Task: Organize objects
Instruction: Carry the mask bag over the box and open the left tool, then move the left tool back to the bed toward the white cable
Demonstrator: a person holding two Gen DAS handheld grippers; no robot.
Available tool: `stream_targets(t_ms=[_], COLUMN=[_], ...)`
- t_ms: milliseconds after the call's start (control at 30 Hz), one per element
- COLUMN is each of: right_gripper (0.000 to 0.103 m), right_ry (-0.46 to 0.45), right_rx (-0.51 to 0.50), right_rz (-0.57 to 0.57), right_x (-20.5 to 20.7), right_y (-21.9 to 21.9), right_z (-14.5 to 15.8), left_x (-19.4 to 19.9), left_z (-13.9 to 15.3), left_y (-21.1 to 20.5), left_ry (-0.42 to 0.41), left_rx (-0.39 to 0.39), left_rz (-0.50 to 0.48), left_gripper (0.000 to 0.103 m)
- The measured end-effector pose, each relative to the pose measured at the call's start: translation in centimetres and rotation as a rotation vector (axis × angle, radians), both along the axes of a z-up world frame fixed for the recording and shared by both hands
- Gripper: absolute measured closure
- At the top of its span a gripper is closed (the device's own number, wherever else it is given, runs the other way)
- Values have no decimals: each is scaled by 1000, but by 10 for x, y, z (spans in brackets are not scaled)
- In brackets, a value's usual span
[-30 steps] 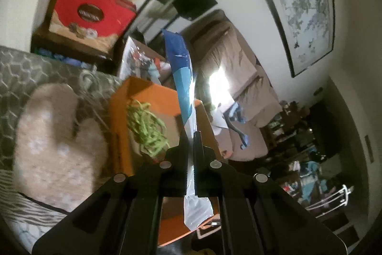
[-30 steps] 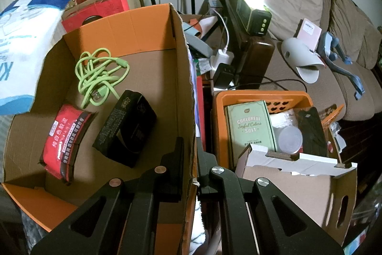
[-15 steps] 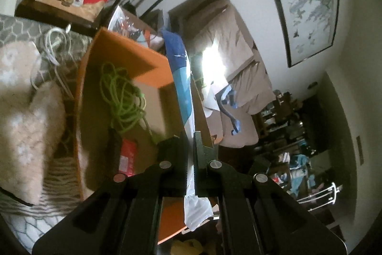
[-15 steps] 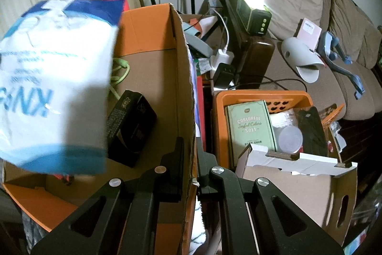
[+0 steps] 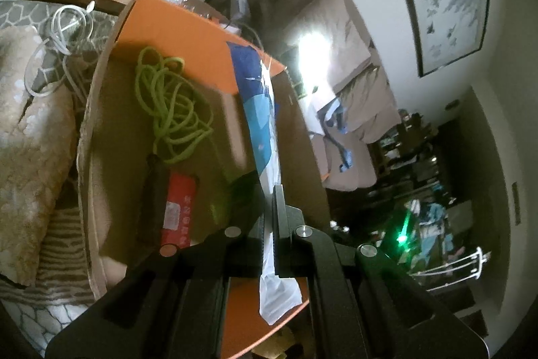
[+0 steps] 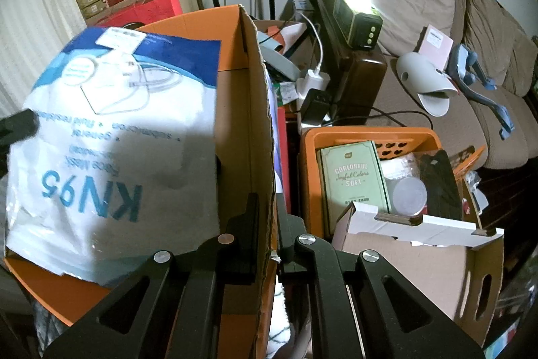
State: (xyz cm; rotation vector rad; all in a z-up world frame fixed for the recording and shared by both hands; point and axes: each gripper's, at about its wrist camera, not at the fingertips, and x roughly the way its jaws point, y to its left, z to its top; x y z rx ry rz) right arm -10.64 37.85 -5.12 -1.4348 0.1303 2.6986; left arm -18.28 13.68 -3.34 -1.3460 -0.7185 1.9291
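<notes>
Two views covered the moment. Through the left wrist camera, the left gripper (image 5: 269,217) had its fingers pinching the mask bag (image 5: 260,110) edge-on, holding it above the open box (image 5: 201,32). Inside the box lay a green cable (image 5: 168,110) toward the far wall, and a red packet (image 5: 178,211) beside a dark carton (image 5: 153,190) nearer the camera. A white cable (image 5: 64,29) lay outside the box's left wall.

Through the right wrist camera, the right gripper (image 6: 267,217) had its fingers clamped on the box's (image 6: 259,123) right wall. The mask bag (image 6: 114,143) hung flat over the box's opening, hiding the contents. An orange basket (image 6: 366,137) stood just right of the box.
</notes>
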Motion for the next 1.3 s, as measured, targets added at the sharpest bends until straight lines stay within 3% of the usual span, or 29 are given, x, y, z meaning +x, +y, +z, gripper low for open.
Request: stream_targets(t_ms=[133, 367, 433, 500, 567, 733, 800, 833, 1033, 1300], right_gripper=[97, 97, 97, 97, 97, 96, 96, 96, 96, 96], right_ry=[-1, 0, 0, -1, -1, 0, -1, -1, -1, -1], right_rx=[0, 0, 0, -1, 0, -1, 1, 1, 1, -1], right_rz=[1, 0, 0, 0, 0, 1, 0, 0, 1, 0], right_x=[0, 0, 0, 0, 1, 1, 1, 1, 1, 0], right_y=[1, 0, 0, 0, 0, 0, -1, 0, -1, 0], right_z=[0, 0, 0, 0, -1, 0, -1, -1, -1, 0], left_x=[3, 11, 16, 21, 26, 30, 34, 34, 35, 19], left_z=[-6, -13, -11, -7, -3, 11, 19, 24, 47, 62], left_y=[9, 27, 31, 33, 30, 19, 16, 14, -5, -50], left_ry=[-3, 4, 25, 35, 41, 70, 93, 112, 162, 199], left_rx=[-49, -211, -253, -264, -259, -274, -291, -303, -287, -387], left_rz=[-18, -71, -87, -105, -98, -80, -63, -50, -30, 58], left_gripper=[99, 97, 89, 55, 43, 38, 18, 15, 13, 13])
